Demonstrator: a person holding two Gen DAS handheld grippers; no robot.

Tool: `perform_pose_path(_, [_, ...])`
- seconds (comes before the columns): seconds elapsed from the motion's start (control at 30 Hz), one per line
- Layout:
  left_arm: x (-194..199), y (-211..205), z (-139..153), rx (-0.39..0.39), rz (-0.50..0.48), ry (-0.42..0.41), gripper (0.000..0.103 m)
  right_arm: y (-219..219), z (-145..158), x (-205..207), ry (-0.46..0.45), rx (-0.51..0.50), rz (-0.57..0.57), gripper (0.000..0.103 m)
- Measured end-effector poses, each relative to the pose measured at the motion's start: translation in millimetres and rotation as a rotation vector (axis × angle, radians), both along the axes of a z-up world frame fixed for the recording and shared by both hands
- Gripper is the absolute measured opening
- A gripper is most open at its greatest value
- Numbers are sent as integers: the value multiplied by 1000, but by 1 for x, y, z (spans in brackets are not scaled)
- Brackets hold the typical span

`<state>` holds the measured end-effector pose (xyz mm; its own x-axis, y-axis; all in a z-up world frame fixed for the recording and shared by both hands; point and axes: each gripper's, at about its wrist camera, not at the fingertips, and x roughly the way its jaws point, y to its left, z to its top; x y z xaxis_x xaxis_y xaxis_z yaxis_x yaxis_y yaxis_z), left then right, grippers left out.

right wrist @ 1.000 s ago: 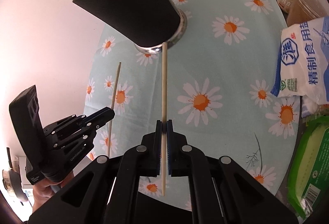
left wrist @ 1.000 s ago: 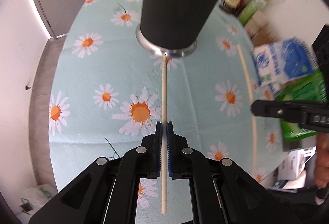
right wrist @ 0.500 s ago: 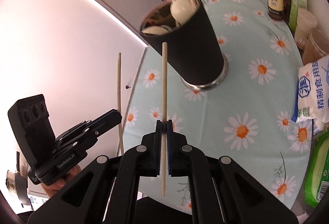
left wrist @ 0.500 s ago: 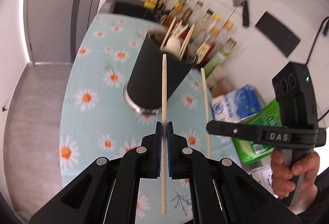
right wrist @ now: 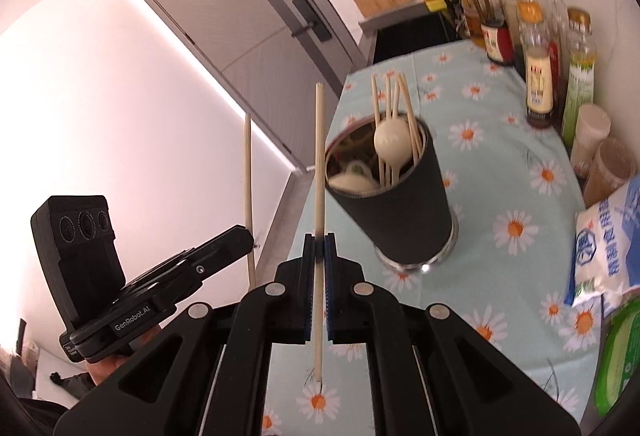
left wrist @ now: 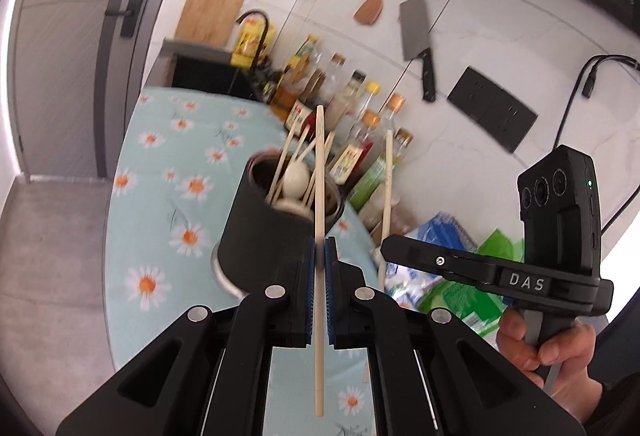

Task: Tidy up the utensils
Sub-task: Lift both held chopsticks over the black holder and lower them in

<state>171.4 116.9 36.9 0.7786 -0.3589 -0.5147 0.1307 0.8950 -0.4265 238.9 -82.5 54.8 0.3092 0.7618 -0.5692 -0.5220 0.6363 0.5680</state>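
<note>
The counter (right wrist: 500, 140) is covered with a daisy cloth, and bottles (right wrist: 540, 76) are lined up along the wall. A black holder cup (right wrist: 400, 204) is stood on the cloth. Several chopsticks (right wrist: 394, 104) and white spoons (right wrist: 392, 144) are already kept inside it, so much of the tidying looks done.

Two sticks are left. One chopstick (left wrist: 319, 236) is pinched upright in the closed left claw (left wrist: 319, 260), just in front of the cup. The other chopstick (right wrist: 319, 236) is pinched the same way in the closed right claw (right wrist: 319, 256), beside the cup. Both are held up in the air, above the cloth. They are not yet dropped in, so that step is probably next.
</note>
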Motion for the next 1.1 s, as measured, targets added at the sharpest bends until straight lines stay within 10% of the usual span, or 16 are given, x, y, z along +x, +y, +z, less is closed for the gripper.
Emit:
perform_pose_path(0.57, [57,6,44,46,28,-242,4,-11,39,55,-223,86,-164,6])
perform_pose_path(1.1, [110,28,42,-38,86,-361,4,5,26,108,-226,106,-219,6])
